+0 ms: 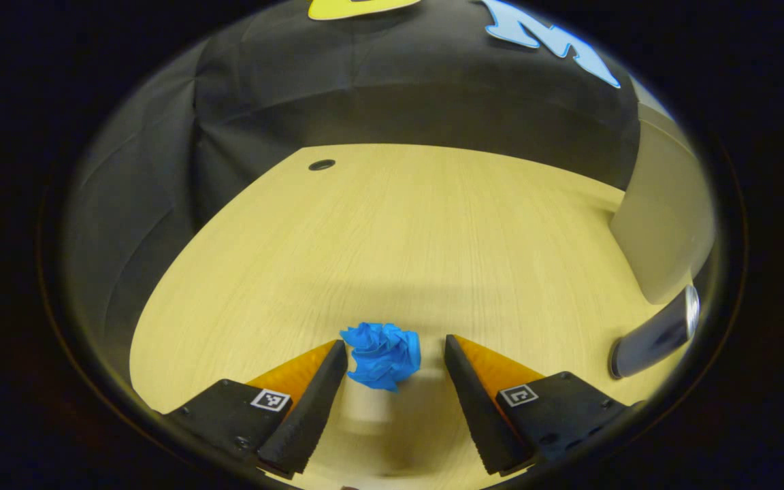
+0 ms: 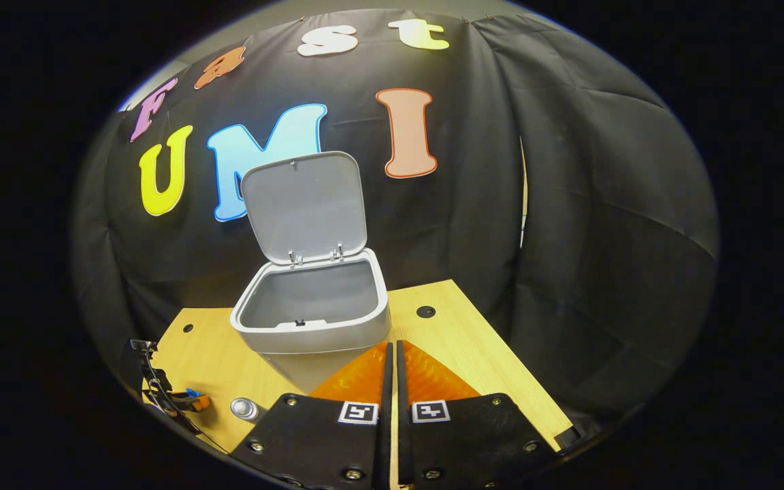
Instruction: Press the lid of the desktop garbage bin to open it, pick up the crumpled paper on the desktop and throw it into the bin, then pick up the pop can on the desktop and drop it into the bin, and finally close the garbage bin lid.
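In the left gripper view, my left gripper (image 1: 396,350) hangs low over the desk (image 1: 392,224) with its jaws spread wide apart. The crumpled paper (image 1: 382,355), a blue wad, lies on the desk between the two fingertips. It sits closer to the left finger (image 1: 310,395), at or nearly touching its tip, and a clear gap separates it from the other finger. Nothing is pinched: the jaws stand on either side of the paper without closing on it. Off to the right edge of this view the pop can (image 1: 657,333) lies on its side on the desk, its shiny end pointing up and right, well apart from the paper. Just behind the can rises the grey wall of the bin (image 1: 664,211).

In the right gripper view, my right gripper (image 2: 392,361) has its jaws together, only a thin slit between the two fingers, and holds nothing. Straight ahead, just beyond the fingertips, stands the bin (image 2: 314,320) on the desk (image 2: 460,340), its lid (image 2: 305,204) swung up and back on its hinges so the hollow inside is open to view. At the lower left I see my left gripper (image 2: 191,401) down near the desk with a bit of blue at its tip, and the can (image 2: 245,408) just beside it, between it and my own fingers.
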